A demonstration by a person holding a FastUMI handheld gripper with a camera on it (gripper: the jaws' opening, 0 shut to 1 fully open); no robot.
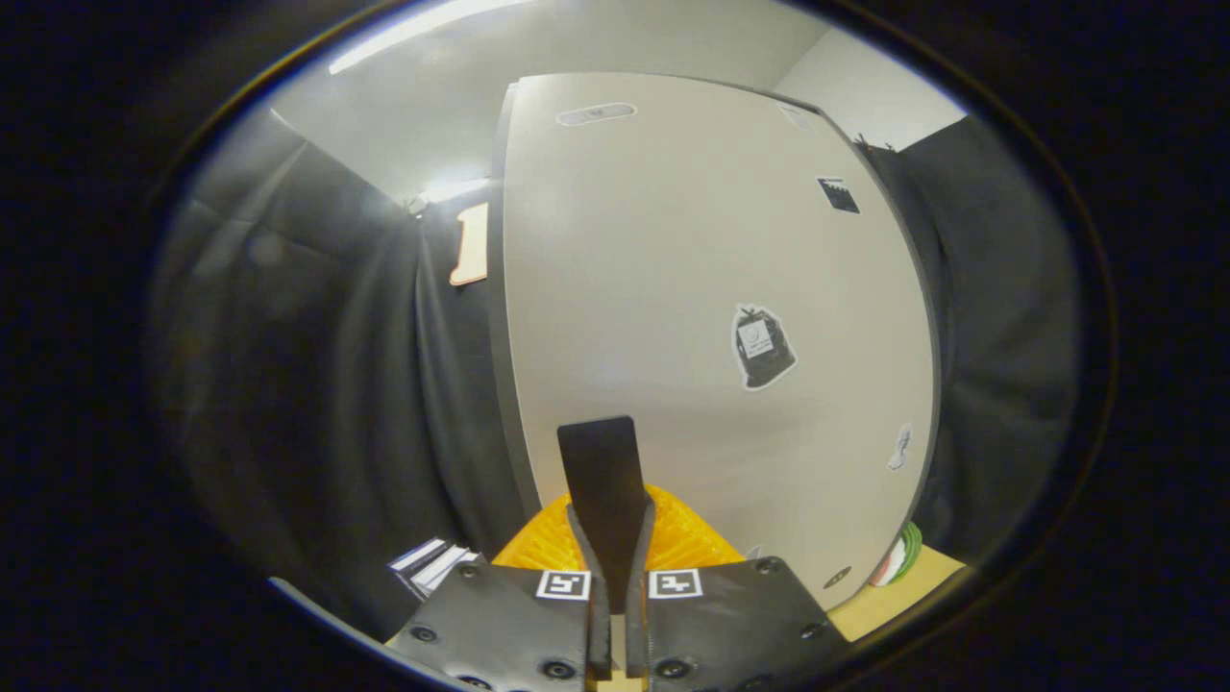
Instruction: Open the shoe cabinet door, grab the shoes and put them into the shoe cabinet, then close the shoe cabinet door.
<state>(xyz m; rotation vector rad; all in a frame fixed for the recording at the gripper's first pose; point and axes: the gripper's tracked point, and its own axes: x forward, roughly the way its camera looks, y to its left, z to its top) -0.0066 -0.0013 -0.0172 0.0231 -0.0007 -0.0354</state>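
Two claw (607, 452) fingers press together with nothing between them, pointing up at the shoe cabinet door (711, 288), which is shut. An orange ridged object (687, 540) lies just behind them, the wooden surface (898, 596) at right.

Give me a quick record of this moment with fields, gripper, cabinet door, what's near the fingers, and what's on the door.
gripper: gripper with fingers pressed together, nothing between them
cabinet door: pale shoe cabinet door just beyond the fingers; open or closed cannot be told
near fingers: orange ribbed object behind the fingers, at the foot of the door
on door: dark bag-shaped sticker, small black sticker higher up
surroundings: black cloth beside the door
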